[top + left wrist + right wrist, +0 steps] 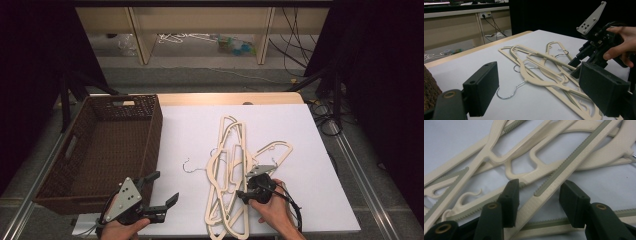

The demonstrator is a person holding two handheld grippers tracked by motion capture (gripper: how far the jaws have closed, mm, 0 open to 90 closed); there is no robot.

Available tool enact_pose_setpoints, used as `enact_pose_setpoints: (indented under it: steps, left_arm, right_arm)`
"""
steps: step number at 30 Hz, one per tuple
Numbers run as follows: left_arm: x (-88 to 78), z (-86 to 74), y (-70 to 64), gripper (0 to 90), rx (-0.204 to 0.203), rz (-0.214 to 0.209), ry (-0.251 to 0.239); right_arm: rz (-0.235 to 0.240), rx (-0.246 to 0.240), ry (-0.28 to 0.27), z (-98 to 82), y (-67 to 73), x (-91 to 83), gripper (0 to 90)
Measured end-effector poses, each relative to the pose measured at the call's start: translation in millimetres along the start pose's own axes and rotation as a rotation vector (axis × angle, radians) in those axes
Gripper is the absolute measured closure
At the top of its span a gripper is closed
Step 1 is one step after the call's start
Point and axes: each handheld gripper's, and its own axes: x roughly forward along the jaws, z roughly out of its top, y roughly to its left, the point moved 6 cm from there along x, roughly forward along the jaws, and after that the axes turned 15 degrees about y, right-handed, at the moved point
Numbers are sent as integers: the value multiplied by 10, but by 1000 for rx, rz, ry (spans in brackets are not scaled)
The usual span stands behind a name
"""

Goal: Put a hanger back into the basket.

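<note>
- Right claw [246, 194] is down on the pile of cream plastic coat hangers [231, 170], near the worktop's near edge, right of centre. Jaws stand either side of one hanger bar w/ grey ribbed grip strip [564, 167]; gaps show both sides, so pads aren't pressing yet. Part open, nothing gripped.
- Looks like the claw straddles that bar because it lies on top of the others, so it's the easiest one to lift clear w/o dragging the rest.
- Left claw [162, 191] hangs wide open and empty near the near-left corner, just beside the dark brown woven wicker basket [150, 132]. Prob. parked there to stay clear, ready to help once a hanger comes across.
- Basket sits at the left edge, open top, well apart from the pile. Likely where the hangers go.
- Hangers: flat, thin, cream, w/ cut-out shoulders and small notch hooks. They cross each other at angles and fan out toward the far edge. Some carry silver wire hooks [510, 93] that lie on the white worktop [320, 200] on the basket side of the pile; these could snag on a lift.
</note>
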Motion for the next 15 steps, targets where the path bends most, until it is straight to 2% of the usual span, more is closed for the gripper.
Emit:
enact_pose_setpoints:
  steps: [3,4,6,7,10,11,12,15]
  left_arm:
    - [2,-5,-7,162,-7,-3,1]
    - [1,-3,-3,162,-5,-1,1]
    - [1,-1,2,162,-2,0,0]
    - [0,0,2,162,2,0,0]
    - [1,-2,-4,162,-7,-2,0]
    - [1,2,2,162,0,-1,-1]
    - [3,-1,-1,162,0,-2,0]
    - [2,-1,-2,162,-4,-3,0]
  right_arm:
    - [1,10,-2,-3,-46,-9,556]
    - [13,35,4,-6,-41,-19,569]
    - [8,29,2,-9,-63,-22,583]
    - [12,60,7,-19,-73,-38,602]
    - [7,50,-5,-17,-101,-50,614]
    - [12,82,6,-22,-88,-66,617]
    - [9,71,-21,-5,-119,-76,626]
    - [13,74,-19,0,-158,-123,641]
